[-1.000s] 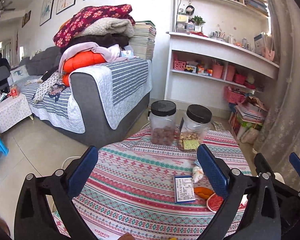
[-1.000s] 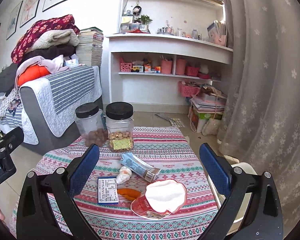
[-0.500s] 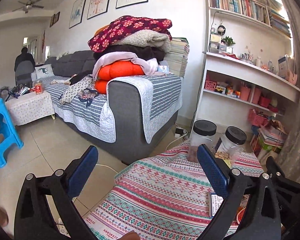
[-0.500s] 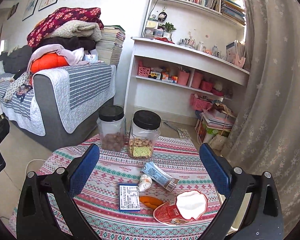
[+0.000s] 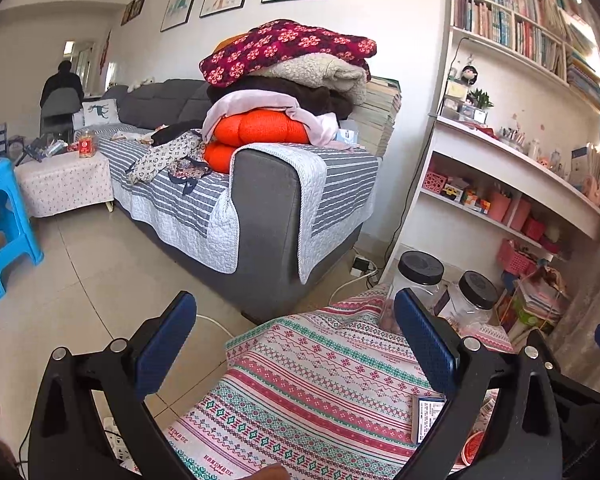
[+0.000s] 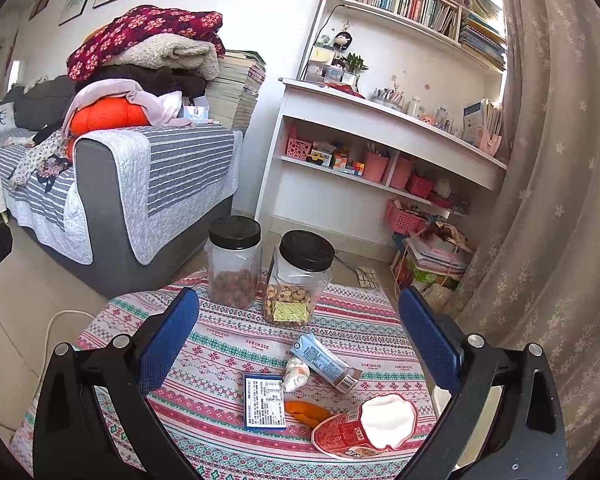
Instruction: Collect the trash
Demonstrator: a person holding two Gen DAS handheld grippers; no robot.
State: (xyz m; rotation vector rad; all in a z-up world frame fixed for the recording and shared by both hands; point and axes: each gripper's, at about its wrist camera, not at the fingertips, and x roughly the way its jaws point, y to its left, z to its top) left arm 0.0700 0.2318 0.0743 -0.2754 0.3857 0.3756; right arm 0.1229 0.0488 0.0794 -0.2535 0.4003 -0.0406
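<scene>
Left wrist view
Containers: two clear plastic jars with black lids (image 5: 421,280) stand at the far edge of the round table with a striped patterned cloth (image 5: 320,380); their contents are partly hidden by the gripper.
Trash: blue-bordered flat packet (image 5: 426,418) lies near the right edge of the table.
Left gripper (image 5: 292,354): jaws spread wide, released, holding nothing, above the table's left part.

Right wrist view
Left jar (image 6: 233,262): brown nuts fill the lower part.
Right jar (image 6: 300,278): pale nuts and a yellow-green sachet.
Trash: flat packet (image 6: 264,401), white crumpled wrapper (image 6: 296,373), blue drink carton lying on its side (image 6: 325,363), orange peel (image 6: 306,412) and red paper cup tipped on its side (image 6: 364,426) cluster at the table's near edge.
Right gripper (image 6: 298,354): jaws wide apart, empty, above the trash, touching nothing.
</scene>
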